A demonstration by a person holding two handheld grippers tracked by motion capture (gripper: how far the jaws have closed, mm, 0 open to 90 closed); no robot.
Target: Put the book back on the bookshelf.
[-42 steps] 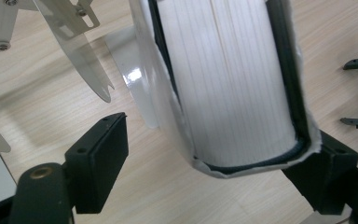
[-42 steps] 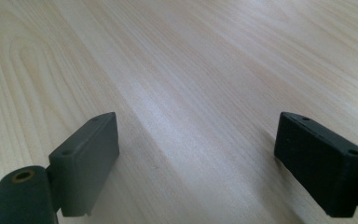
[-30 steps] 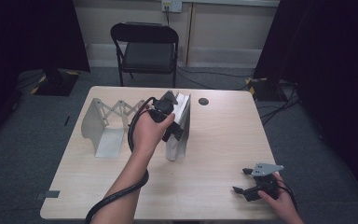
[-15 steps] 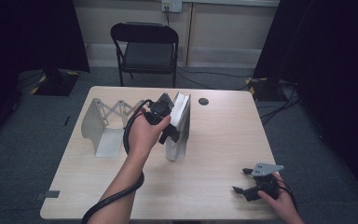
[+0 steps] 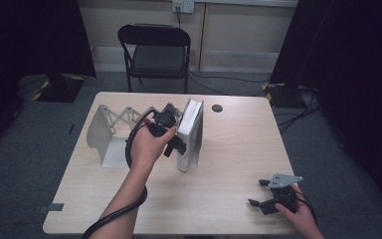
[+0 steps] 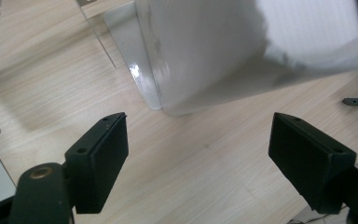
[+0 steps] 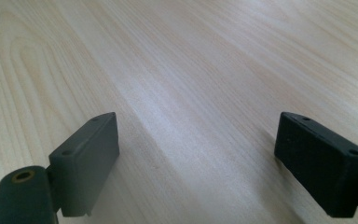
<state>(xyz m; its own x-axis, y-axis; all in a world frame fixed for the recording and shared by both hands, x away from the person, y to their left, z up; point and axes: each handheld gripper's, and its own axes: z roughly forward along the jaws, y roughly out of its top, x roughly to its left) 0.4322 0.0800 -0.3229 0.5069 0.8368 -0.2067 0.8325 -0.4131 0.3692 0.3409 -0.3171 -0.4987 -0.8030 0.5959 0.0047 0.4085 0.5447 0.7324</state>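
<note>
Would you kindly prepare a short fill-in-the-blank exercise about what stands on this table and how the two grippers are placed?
1. The white book stands ____ on the wooden table.
2. The left gripper has its jaws ____, with nothing between them.
3. The right gripper sits near the table's ____ corner on the person's right.
4. Beyond the table stands a black folding ____.

Missing words: upright; open; near; chair

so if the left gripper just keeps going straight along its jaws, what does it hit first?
Most likely the white book standing against the metal bookend: it sits dead ahead of the open left gripper. The blur makes its depth uncertain.
</note>
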